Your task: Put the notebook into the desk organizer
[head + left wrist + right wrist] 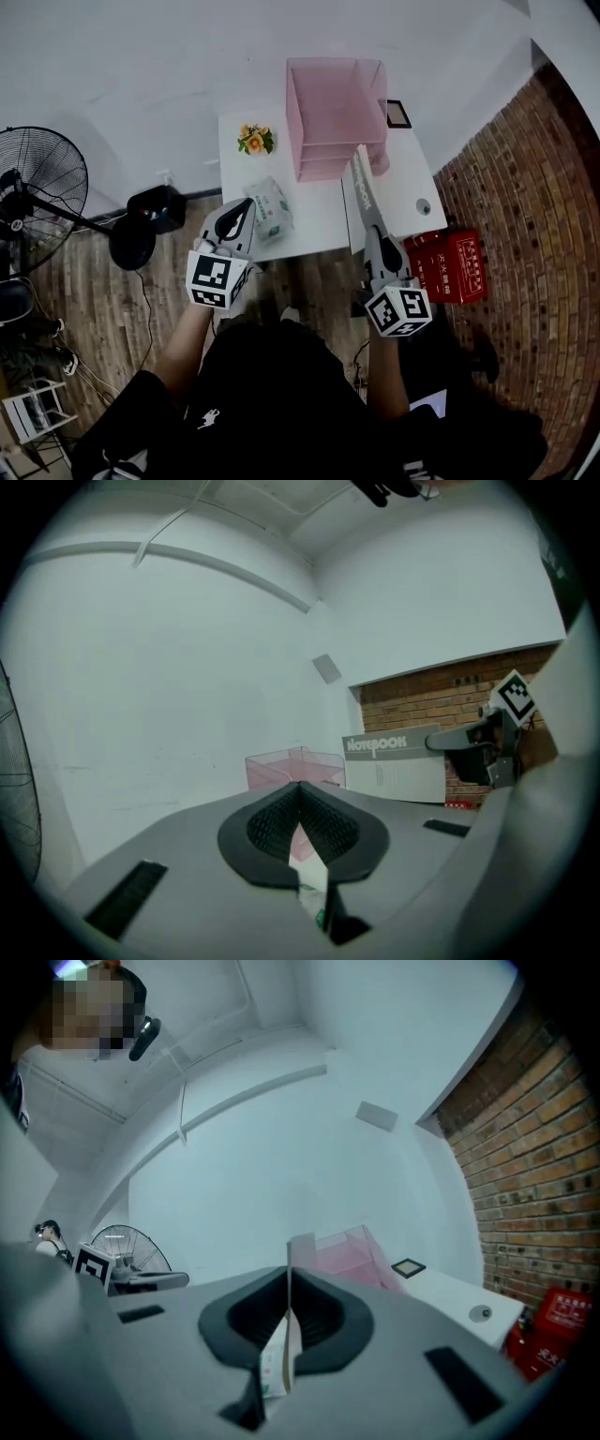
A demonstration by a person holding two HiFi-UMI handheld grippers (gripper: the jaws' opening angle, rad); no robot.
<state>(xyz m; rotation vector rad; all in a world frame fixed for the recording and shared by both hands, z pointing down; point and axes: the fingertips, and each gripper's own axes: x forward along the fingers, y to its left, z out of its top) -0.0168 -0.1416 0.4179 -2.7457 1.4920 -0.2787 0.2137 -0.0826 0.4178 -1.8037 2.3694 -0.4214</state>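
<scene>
Right gripper clamped tight on notebook, which stands thin on edge in air above white table. Long axis runs straight away from person. Far end points at pink desk organizer, just beside its front right corner; can't tell if touching. Printed cover faces left. Left gripper has fingers pressed together, nothing between, hovering over tissue pack near table's front edge.
</scene>
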